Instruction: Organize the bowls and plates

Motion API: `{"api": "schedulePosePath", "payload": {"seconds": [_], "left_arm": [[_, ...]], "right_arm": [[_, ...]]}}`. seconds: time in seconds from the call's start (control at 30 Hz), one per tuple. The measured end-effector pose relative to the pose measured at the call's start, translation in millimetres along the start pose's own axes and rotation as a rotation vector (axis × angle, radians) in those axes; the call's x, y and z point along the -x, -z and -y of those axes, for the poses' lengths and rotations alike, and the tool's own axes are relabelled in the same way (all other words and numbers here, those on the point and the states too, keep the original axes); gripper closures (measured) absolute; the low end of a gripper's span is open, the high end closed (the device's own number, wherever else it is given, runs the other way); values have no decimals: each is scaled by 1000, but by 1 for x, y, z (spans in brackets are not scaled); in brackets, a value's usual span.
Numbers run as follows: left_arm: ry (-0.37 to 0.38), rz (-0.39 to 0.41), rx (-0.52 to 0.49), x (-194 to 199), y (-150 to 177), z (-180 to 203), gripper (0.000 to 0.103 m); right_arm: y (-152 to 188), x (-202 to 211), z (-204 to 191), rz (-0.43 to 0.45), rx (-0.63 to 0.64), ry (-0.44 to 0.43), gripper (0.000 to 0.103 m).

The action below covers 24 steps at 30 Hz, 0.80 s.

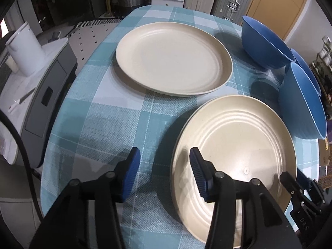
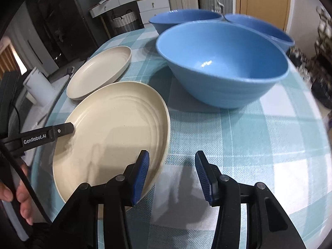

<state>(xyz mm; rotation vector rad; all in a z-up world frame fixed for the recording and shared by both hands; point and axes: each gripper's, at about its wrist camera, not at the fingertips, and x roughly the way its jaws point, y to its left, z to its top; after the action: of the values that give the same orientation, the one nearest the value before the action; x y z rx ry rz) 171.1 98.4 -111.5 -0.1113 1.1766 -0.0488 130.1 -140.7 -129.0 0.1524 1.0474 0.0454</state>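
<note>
Both grippers hang part-open over the near plate (image 1: 234,145), gripping nothing: the left gripper (image 1: 165,173) straddles that plate's left rim, one pad over the checked tablecloth (image 1: 99,124) and the other above the plate's inside, while the right gripper (image 2: 172,174) straddles the opposite rim, its left pad over the plate and its right pad over bare cloth. Neither pad visibly presses the rim, so the plate seems to sit free on the table. A faint second edge under its left side hints at another plate beneath, but I cannot tell for sure. Ahead of the left gripper, well apart from the near plate, lies a second cream plate (image 1: 174,59), alone and not stacked. Ahead of the right gripper stands a large blue bowl (image 2: 223,66), with two more blue bowls (image 2: 186,18) just behind it, close together yet each standing on its own. By this showing the sorting is early or midway: the far plate waits to join the near one, and the three bowls are not nested. Open cloth lies between the two plates and in front of the right gripper, giving room to slide or lift. The table edge curves close on the left gripper's outer side, and the near plate sits toward the front edge, so moves there want care.
</note>
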Motion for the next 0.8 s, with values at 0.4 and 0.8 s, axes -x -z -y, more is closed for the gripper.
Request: {"api": "schedulePosePath", "payload": {"seconds": [0.4,0.8], "left_arm": [[88,-49,31,-8,1,-2,52],[98,23,22,3,2,-4,19]], "right_arm": [[-2,-1,10,-29,-101,-117,32],[-3,1,13,-16,-115,-134,24]]}}
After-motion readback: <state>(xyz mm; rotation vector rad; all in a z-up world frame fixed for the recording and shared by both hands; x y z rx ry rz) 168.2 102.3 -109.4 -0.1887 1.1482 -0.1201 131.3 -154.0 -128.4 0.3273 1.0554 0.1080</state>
